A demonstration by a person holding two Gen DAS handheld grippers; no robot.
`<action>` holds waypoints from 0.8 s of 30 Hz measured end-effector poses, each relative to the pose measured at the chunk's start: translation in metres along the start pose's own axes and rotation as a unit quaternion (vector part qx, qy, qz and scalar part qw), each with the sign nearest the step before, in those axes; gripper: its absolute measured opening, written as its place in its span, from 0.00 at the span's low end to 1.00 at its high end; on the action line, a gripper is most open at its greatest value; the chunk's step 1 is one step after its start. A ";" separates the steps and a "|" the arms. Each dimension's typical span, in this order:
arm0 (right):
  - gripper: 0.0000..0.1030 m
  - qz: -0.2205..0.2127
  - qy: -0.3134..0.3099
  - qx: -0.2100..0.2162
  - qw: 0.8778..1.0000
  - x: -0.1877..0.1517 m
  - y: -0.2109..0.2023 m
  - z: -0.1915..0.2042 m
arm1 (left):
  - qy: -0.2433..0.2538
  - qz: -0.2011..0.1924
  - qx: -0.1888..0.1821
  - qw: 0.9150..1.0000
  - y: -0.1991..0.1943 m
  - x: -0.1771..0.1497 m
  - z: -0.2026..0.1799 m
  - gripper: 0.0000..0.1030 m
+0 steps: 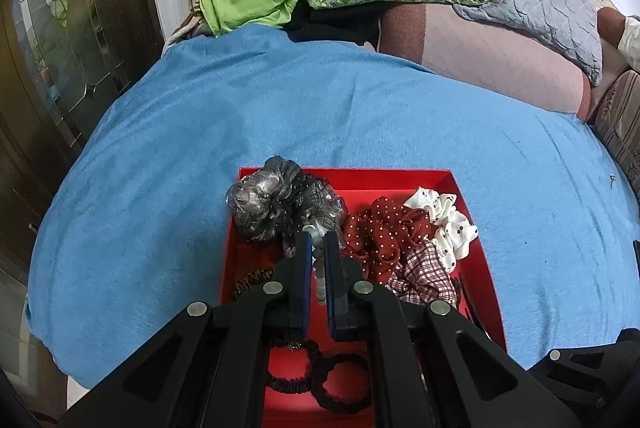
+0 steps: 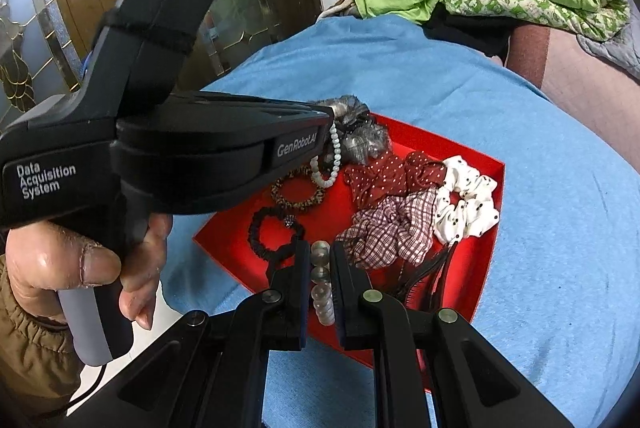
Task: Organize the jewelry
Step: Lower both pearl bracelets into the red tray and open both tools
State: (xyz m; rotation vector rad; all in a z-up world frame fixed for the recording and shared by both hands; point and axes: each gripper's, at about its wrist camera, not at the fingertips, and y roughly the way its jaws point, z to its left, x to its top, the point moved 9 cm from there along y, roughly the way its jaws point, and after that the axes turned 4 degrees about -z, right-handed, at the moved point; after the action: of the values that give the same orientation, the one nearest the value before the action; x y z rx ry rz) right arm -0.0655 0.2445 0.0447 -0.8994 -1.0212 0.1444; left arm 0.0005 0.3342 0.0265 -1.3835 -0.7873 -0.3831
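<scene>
You're mid-carry with two bead pieces over the red tray [image 2: 490, 187], so the step in hand looks like placing, not picking.

Your left gripper [image 1: 318, 240] is clamped tight on a pale bead bracelet [image 2: 326, 163]. In the right wrist view its loop dangles from the tip at centre frame, just above the leopard-print hair tie [image 2: 298, 193]. Your right gripper [image 2: 320, 248] is pinched on a string of greyish disc beads [image 2: 322, 280], lower centre of that frame, lined up between the pads.

Both pieces hang over the left half of the tray. That half holds the thin ties: the leopard one and a black elastic with a small bead charm [image 2: 274, 232]. The fabric scrunchies fill the right half: dark red polka-dot [image 2: 384, 175], maroon check [image 2: 390, 228], white with black dots [image 2: 466, 203]. A grey metallic-look ruffled one [image 2: 360, 131] sits at the tray's top corner.

Next move, as I judge it: lower each string onto bare red floor and part the pads only once beads rest there. The strands are limp and smooth, so they'll pool and may slide or tangle with the elastics. Keep the two apart.

The tray is stiff and matte with low walls, on a soft blue cloth [image 1: 360, 115] that could give under pressure. Your hand [image 2: 80, 268] grips the left handle at lower left.
</scene>
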 end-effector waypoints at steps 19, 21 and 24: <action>0.11 0.021 -0.004 -0.006 1.000 -0.017 0.015 -0.001 | -0.011 0.038 -0.015 0.999 0.034 -0.024 0.000 0.05; 0.11 0.023 -0.004 -0.008 1.000 -0.019 0.017 -0.001 | -0.013 0.045 -0.015 0.999 0.040 -0.029 0.002 0.05; 0.11 0.028 -0.004 -0.010 1.000 -0.022 0.021 -0.001 | -0.015 0.054 -0.012 0.998 0.048 -0.035 0.004 0.05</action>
State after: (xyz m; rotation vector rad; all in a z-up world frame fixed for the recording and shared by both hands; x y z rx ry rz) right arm -0.0707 0.2459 0.0148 -0.9462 -1.0063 0.1850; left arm 0.0066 0.3396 -0.0325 -1.4507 -0.7308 -0.2878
